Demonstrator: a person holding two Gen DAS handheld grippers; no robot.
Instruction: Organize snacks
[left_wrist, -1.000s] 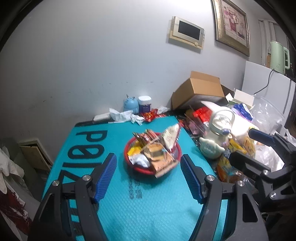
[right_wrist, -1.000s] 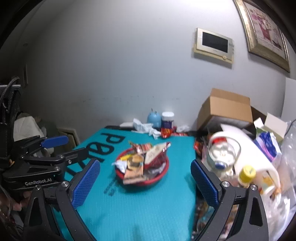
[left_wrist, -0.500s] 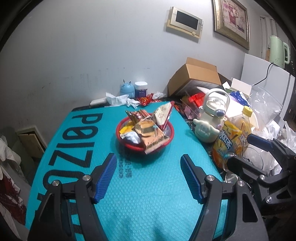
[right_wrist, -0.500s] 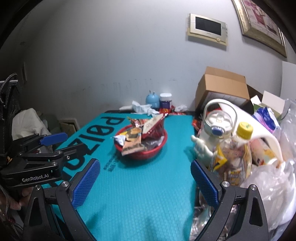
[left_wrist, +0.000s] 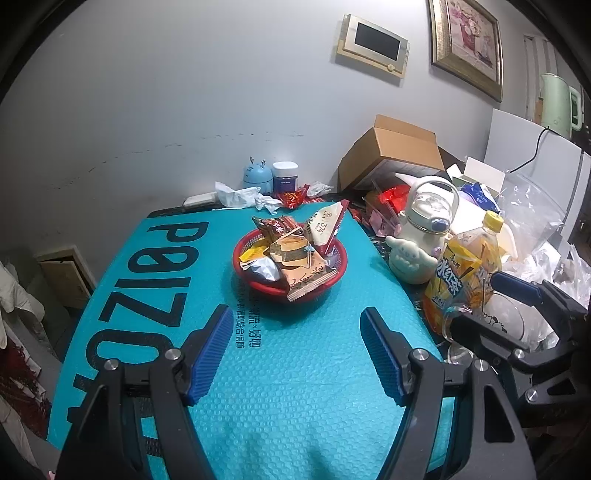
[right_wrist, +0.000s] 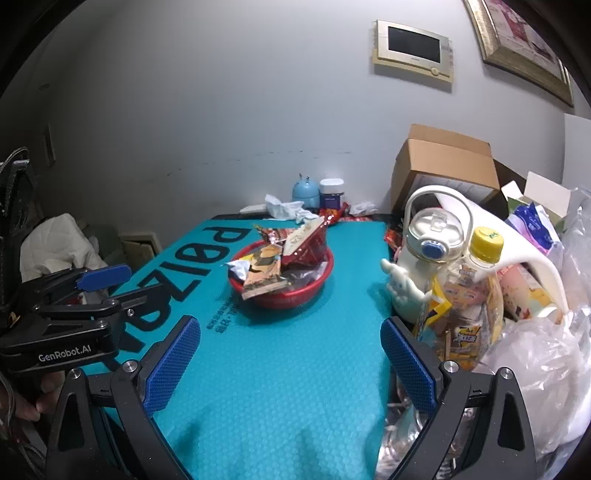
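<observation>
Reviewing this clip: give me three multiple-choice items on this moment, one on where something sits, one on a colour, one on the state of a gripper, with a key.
1. Where does the red basket of snack packets stand?
A. On the teal mat
B. Inside the cardboard box
C. On the floor

2. What colour is the cap of the tea bottle beside the white flask?
A. Green
B. Yellow
C. Black

3. How does the left gripper stand?
A. Shut on a packet
B. Shut on the basket's rim
C. Open, nothing between its fingers

Key:
1. A: the basket rests on the mat, with the box behind and to the right of it against the wall.
2. B: both wrist views show a yellow cap.
3. C: its blue pads stand apart over bare mat, short of the basket.
</observation>
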